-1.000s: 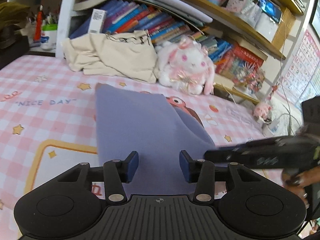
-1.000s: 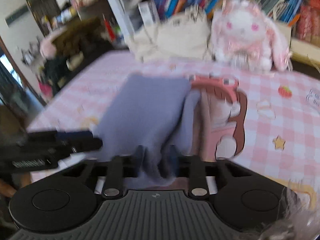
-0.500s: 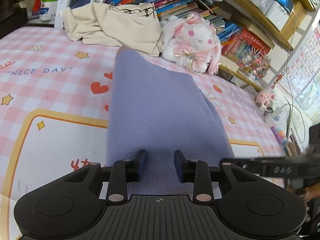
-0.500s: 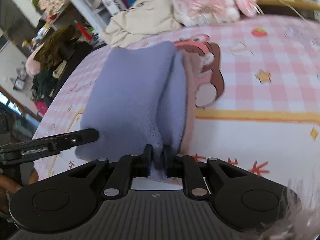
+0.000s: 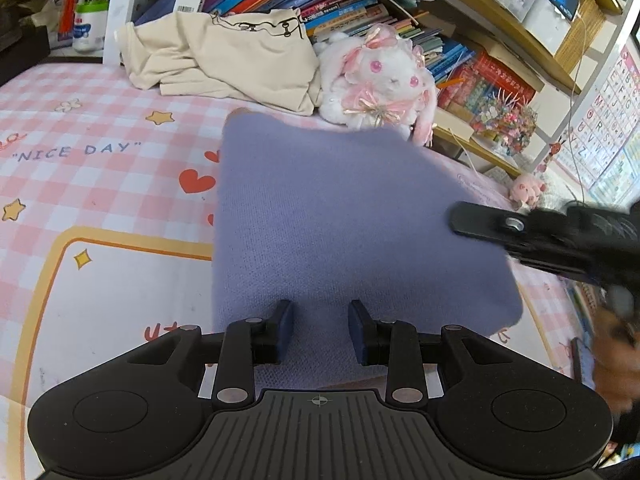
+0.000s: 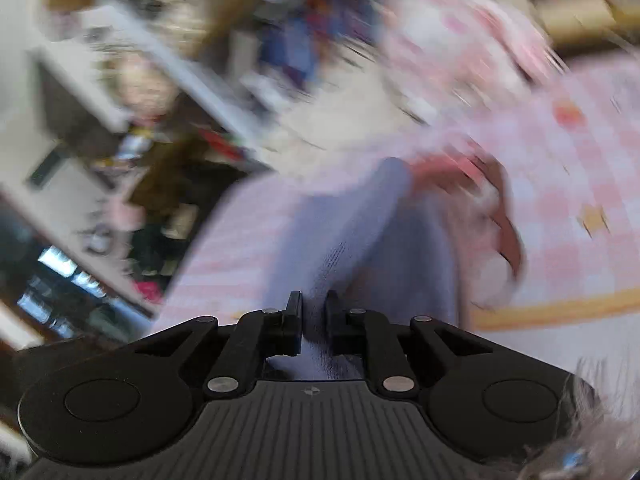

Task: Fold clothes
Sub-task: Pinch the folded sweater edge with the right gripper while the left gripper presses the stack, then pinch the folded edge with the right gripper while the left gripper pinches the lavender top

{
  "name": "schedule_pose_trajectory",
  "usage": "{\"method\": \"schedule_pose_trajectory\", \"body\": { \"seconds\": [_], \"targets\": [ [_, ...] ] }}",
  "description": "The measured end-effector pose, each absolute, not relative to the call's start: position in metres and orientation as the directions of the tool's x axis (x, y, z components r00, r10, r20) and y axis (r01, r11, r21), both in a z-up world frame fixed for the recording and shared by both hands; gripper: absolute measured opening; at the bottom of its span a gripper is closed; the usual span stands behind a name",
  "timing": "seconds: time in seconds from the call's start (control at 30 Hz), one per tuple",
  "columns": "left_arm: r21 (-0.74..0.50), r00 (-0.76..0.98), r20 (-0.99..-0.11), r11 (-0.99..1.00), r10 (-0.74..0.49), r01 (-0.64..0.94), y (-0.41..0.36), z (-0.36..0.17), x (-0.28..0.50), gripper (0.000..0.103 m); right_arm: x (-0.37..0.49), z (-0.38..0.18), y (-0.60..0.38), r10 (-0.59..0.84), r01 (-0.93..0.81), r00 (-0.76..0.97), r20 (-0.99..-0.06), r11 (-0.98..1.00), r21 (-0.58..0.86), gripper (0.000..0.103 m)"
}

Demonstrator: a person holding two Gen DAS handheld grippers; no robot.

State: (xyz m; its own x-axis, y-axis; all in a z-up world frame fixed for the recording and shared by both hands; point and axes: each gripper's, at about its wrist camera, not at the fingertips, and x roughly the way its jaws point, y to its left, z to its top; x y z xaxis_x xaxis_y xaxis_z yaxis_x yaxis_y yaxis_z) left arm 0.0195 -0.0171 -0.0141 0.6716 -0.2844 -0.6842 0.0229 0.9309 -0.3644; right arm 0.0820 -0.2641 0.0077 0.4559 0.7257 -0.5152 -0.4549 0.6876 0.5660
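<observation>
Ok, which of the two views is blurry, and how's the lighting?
Right wrist view: heavily motion-smeared, only the claw and the pinched purple cloth stay fairly sharp. Left wrist view: sharp, evenly lit, fisheye-bent shelves; only the other claw blurs.

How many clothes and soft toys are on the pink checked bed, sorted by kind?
Clothes: 2, the lavender garment and the cream garment
Soft toys: 1, the white and pink plush bunny
Total: 3
</observation>
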Motion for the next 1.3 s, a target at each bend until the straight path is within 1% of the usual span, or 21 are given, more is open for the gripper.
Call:
{"method": "schedule_pose_trajectory", "body": {
  "seconds": [0.03,0.07,0.1,0.13,0.17,0.43,0.5,0.53,0.57,0.6,0.67,0.73,0.77,0.8,0.83,0.9,0.93,0.97,1.07,1.17,1.3],
  "targets": [
    [-0.367,0.669,-0.686,0.93,-0.287,0.023,-0.017,-0.015,0.02,0.031,0.075,0.009,-0.261,0.704,-0.48,0.468,-0.534,0.711,0.515,0.011],
    [-0.369,0.666,-0.687,0.929,-0.29,0.023,-0.017,-0.015,0.02,0.031,0.076,0.002,-0.26,0.668,-0.453,0.467,-0.58,0.744,0.492,0.011],
    [-0.374,0.665,-0.685,0.927,-0.296,0.028,-0.017,-0.016,0.021,0.031,0.084,-0.012,-0.26,0.62,-0.385,0.45,-0.643,0.784,0.487,0.011],
    [-0.377,0.665,-0.684,0.926,-0.301,0.031,-0.017,-0.016,0.021,0.031,0.091,-0.024,-0.264,0.608,-0.318,0.432,-0.666,0.794,0.519,0.011],
    [-0.372,0.663,-0.687,0.928,-0.297,0.03,-0.018,-0.015,0.022,0.031,0.095,-0.028,-0.266,0.616,-0.291,0.425,-0.663,0.787,0.545,0.011],
    [-0.382,0.668,-0.68,0.924,-0.302,0.029,-0.015,-0.014,0.021,0.031,0.097,-0.027,-0.264,0.624,-0.288,0.429,-0.654,0.78,0.556,0.013],
    [-0.366,0.676,-0.679,0.93,-0.287,0.028,-0.018,-0.009,0.02,0.034,0.095,-0.025,-0.265,0.633,-0.29,0.424,-0.647,0.772,0.566,0.02],
    [-0.355,0.683,-0.675,0.935,-0.277,0.029,-0.019,-0.006,0.018,0.036,0.096,-0.024,-0.266,0.639,-0.288,0.424,-0.642,0.767,0.573,0.028],
    [-0.341,0.706,-0.654,0.939,-0.27,0.042,-0.021,0.0,0.016,0.042,0.097,-0.023,-0.266,0.645,-0.284,0.424,-0.636,0.761,0.583,0.036],
    [-0.327,0.729,-0.633,0.943,-0.262,0.055,-0.022,0.005,0.013,0.046,0.098,-0.022,-0.267,0.651,-0.281,0.425,-0.629,0.755,0.592,0.039],
    [-0.311,0.759,-0.598,0.947,-0.257,0.076,-0.024,0.012,0.011,0.047,0.101,-0.021,-0.266,0.651,-0.261,0.434,-0.623,0.753,0.604,0.042],
    [-0.308,0.741,-0.619,0.948,-0.261,0.077,-0.026,0.01,0.018,0.046,0.105,-0.022,-0.266,0.647,-0.231,0.443,-0.621,0.752,0.618,0.042],
    [-0.297,0.724,-0.641,0.952,-0.256,0.074,-0.028,0.007,0.022,0.045,0.107,-0.023,-0.266,0.644,-0.207,0.444,-0.624,0.751,0.628,0.037],
    [-0.279,0.712,-0.657,0.957,-0.247,0.075,-0.03,0.003,0.025,0.042,0.11,-0.025,-0.266,0.641,-0.182,0.444,-0.626,0.749,0.637,0.03],
    [-0.267,0.709,-0.661,0.96,-0.245,0.083,-0.032,0.001,0.025,0.042,0.111,-0.024,-0.266,0.644,-0.175,0.443,-0.624,0.744,0.644,0.011],
    [-0.261,0.692,-0.679,0.962,-0.245,0.084,-0.033,-0.004,0.028,0.042,0.106,-0.016,-0.265,0.665,-0.211,0.453,-0.594,0.727,0.653,0.011],
    [-0.267,0.68,-0.69,0.96,-0.248,0.079,-0.032,-0.006,0.029,0.042,0.098,-0.006,-0.265,0.689,-0.272,0.477,-0.545,0.705,0.654,0.011],
    [-0.287,0.674,-0.691,0.955,-0.26,0.074,-0.029,-0.008,0.028,0.042,0.093,-0.001,-0.265,0.691,-0.309,0.493,-0.529,0.707,0.636,0.011],
    [-0.328,0.663,-0.693,0.943,-0.283,0.06,-0.023,-0.01,0.028,0.042,0.084,0.0,-0.257,0.624,-0.341,0.53,-0.574,0.777,0.53,0.011],
    [-0.32,0.661,-0.695,0.945,-0.283,0.068,-0.027,-0.01,0.028,0.043,0.081,-0.005,-0.251,0.555,-0.343,0.548,-0.625,0.831,0.437,0.011],
    [-0.306,0.665,-0.691,0.948,-0.284,0.086,-0.029,-0.009,0.025,0.046,0.094,-0.024,-0.254,0.558,-0.285,0.517,-0.649,0.827,0.484,0.012]
  ]
}}
